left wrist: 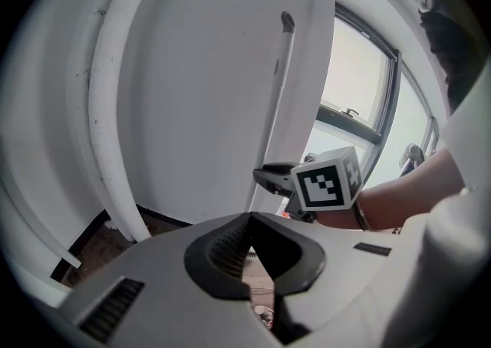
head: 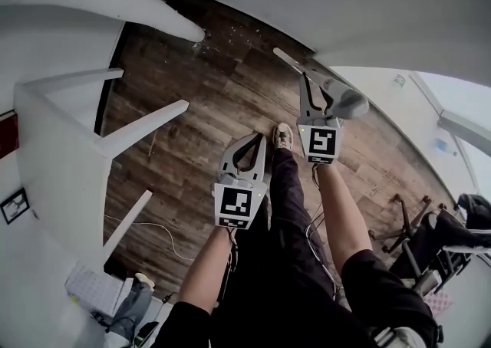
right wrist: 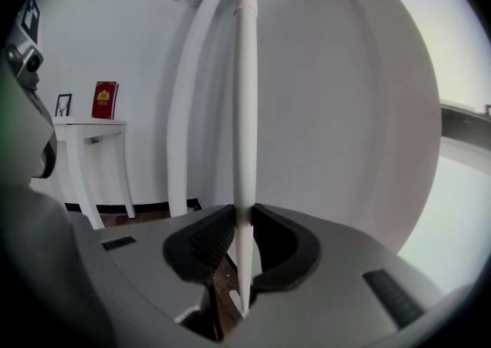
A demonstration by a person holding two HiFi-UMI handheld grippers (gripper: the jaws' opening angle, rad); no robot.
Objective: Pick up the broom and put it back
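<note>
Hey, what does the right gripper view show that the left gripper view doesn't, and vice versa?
Only the right gripper view: a white side table carrying a red upright book and a small framed picture, plus the right gripper seen close, shut on the thin white broom handle. Only the left gripper view: a bright window, the person's forearm, and the left gripper with jaws together, empty. Both: the broom handle rising along the white wall, and dark wood floor.

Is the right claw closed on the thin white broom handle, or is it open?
Closed on it: dark pads of the right claw press the thin white broom handle from both sides.
</note>
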